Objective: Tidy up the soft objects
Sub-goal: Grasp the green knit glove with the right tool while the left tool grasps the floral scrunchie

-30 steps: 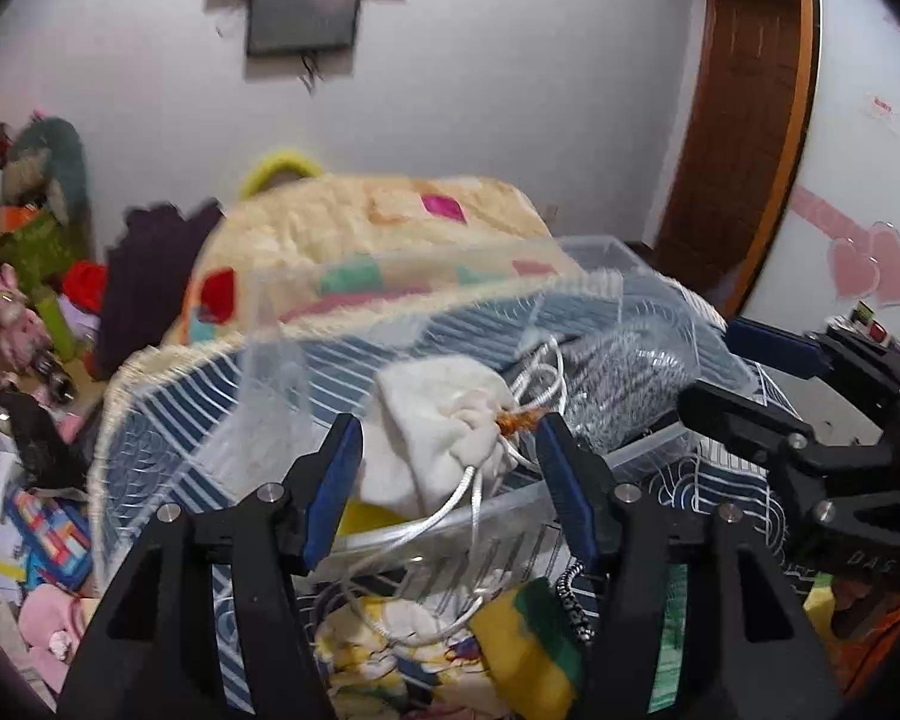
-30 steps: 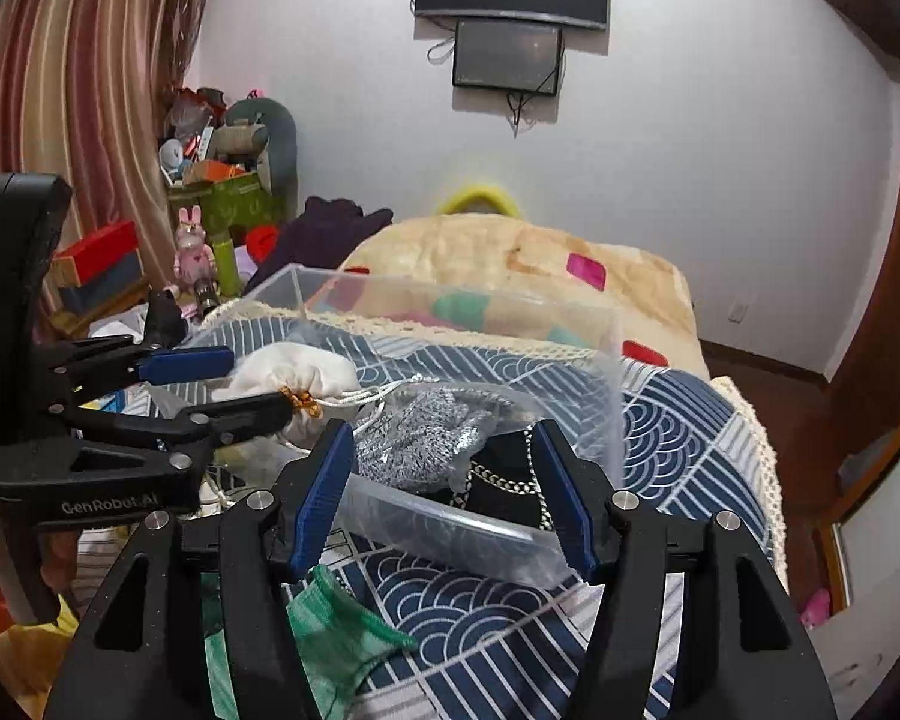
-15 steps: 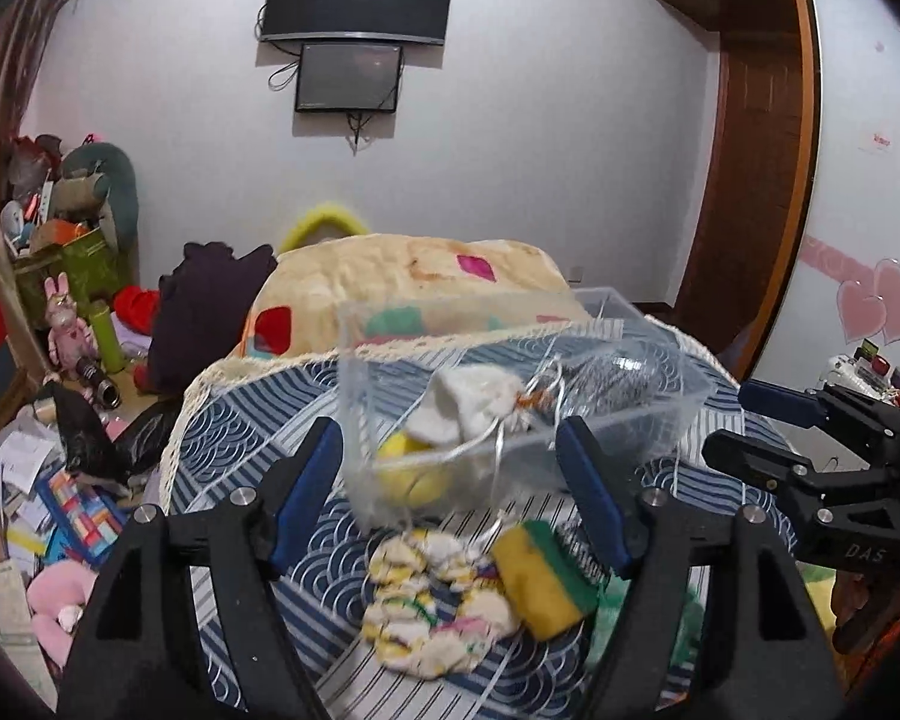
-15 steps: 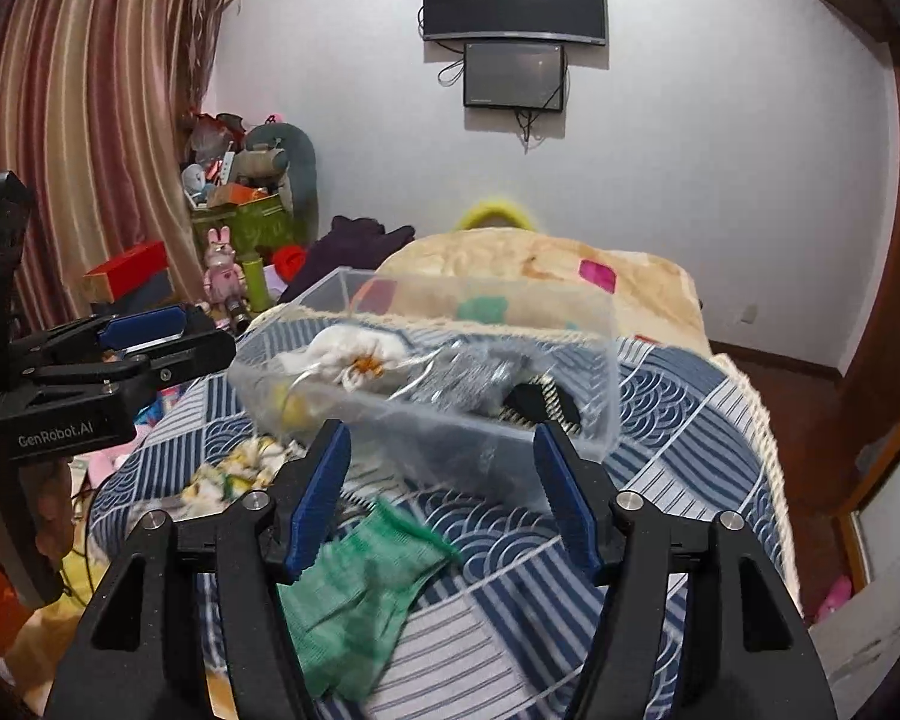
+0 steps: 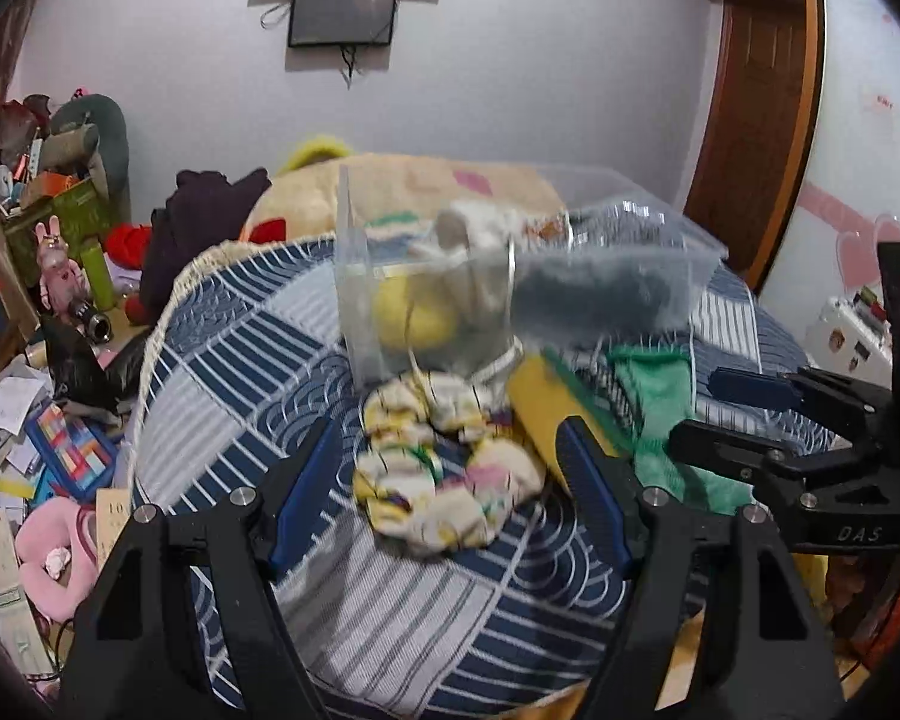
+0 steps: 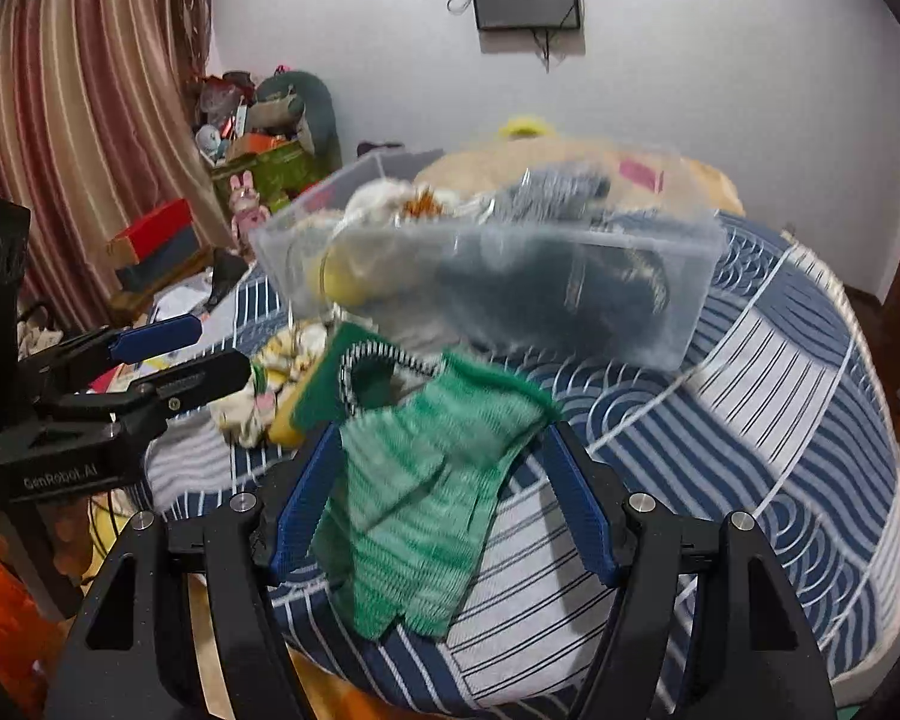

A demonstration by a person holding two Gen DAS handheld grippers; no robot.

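Green glove (image 6: 414,480) — seemingly between parted fingers

The left black plastic two-finger gripper (image 5: 450,480) has blue ribbed pads on its fingertips (image 5: 306,492), silver screw heads at its joints and white "GenRobot.AI" lettering on its side. The right black plastic two-finger gripper (image 6: 444,498) matches, marked "DAS".
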